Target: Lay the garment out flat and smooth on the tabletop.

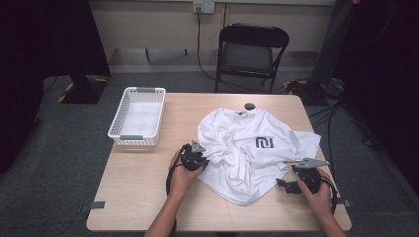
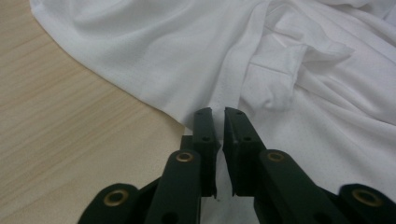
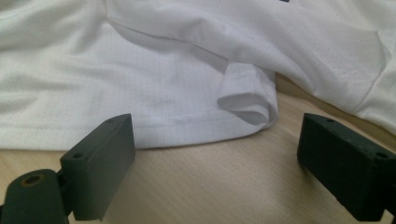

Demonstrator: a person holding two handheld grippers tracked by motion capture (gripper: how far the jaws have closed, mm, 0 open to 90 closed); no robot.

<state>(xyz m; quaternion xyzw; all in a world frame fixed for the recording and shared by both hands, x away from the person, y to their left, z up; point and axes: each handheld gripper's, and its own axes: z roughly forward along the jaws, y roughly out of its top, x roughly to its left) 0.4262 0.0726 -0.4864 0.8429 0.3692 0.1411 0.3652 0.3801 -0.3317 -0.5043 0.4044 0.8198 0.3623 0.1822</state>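
A crumpled white T-shirt (image 1: 247, 148) with a black logo lies on the right half of the wooden table (image 1: 138, 187). My left gripper (image 1: 201, 163) sits at the shirt's left edge. In the left gripper view the jaws (image 2: 219, 119) stand nearly together, pinching the edge of the white T-shirt (image 2: 303, 70) between them. My right gripper (image 1: 281, 184) rests on the table by the shirt's lower right hem. Its jaws (image 3: 217, 133) stand wide apart, with the hem of the shirt (image 3: 187, 56) and a rolled fold just ahead of them, untouched.
A white plastic basket (image 1: 121, 118) stands at the table's back left. A small black round object (image 1: 249, 105) lies near the shirt's collar. Behind the table stands a black folding chair (image 1: 249, 49). Bare wood shows at the front left.
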